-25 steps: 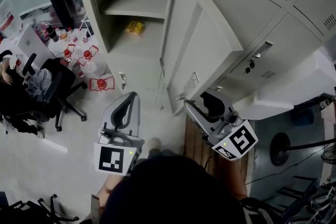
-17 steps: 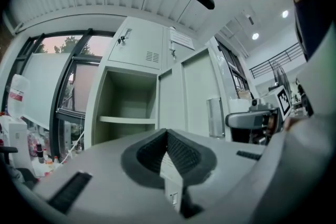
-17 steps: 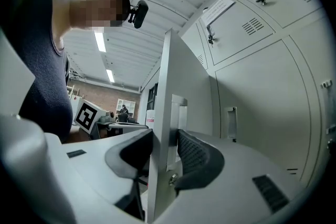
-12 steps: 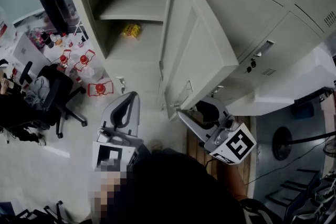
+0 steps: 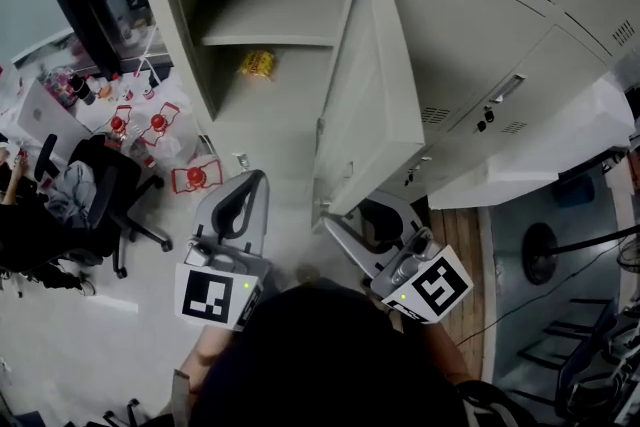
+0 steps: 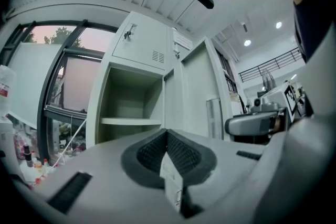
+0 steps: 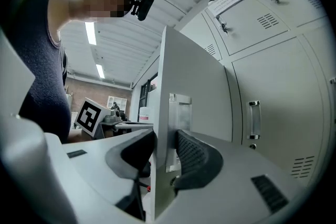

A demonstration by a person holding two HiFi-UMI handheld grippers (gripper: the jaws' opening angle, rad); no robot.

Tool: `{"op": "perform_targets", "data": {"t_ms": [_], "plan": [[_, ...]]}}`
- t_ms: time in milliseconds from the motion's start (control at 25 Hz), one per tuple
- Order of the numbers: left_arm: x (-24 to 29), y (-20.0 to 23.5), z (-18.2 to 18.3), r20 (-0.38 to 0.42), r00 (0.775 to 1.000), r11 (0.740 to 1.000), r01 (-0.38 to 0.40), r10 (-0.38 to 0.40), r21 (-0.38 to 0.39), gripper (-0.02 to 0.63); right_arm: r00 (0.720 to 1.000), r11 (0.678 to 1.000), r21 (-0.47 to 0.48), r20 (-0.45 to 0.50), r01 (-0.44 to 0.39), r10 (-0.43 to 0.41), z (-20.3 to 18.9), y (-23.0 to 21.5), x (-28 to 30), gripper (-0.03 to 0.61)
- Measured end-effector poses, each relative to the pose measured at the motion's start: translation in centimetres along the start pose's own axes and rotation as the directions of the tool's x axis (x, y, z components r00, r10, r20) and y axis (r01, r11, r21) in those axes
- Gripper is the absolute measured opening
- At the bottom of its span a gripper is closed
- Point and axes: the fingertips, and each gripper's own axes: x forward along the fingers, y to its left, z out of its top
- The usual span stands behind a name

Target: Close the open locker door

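1. Head view: the locker door [image 5: 365, 85] is seen half-swung, hinged at the right edge of the open locker compartment [image 5: 255, 10]
2. Right gripper [image 7: 165, 152]: its jaws have just been closing, with the door's free edge pinched between the pads; the swing should be carried in an arc toward the compartment's left edge, without twisting
3. Left gripper [image 6: 167, 147] is clenched, empty, and should be kept clear of the closing gap

No text, number or brand is legible. The left marker cube [image 5: 213, 296] and right marker cube [image 5: 430, 285] show only black-and-white square patterns. The paper label [image 7: 227, 0] on the far upper locker door [image 7: 273, 34] is unreadable.
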Motion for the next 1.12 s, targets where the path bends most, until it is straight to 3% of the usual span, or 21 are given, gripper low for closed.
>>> {"op": "perform_targets", "data": {"t_ms": [240, 400, 600, 1120], "plan": [[-1.3, 1.7, -1.1, -0.074, 0.996, 0.999, 0.054, -0.054, -0.009, 0.002, 0.995, 0.995, 0.0, -0.005, 0.095, -0.095, 0.0, 1.0, 2.0, 0.146], [-2.2, 3.3, -0.7, -0.04, 0.995, 0.995, 0.094, -0.093, 0.024, 0.001, 0.988, 0.988, -0.013, -0.002, 0.156, -0.156, -0.1, 1.4, 3.4, 0.146], [-3.3, 5.2, -1.5, -0.065, 0.988, 0.99, 0.141, -0.14, 0.015, 0.001, 0.975, 0.975, -0.017, 0.001, 0.223, -0.223, -0.2, 2.1, 5.6, 0.144], [-3.1, 9.6, -1.6, -0.057, 0.977, 0.978, 0.209, -0.208, 0.012, 0.001, 0.963, 0.963, -0.022, -0.001, 0.268, -0.268, -0.3, 2.9, 11.4, 0.13]]}}
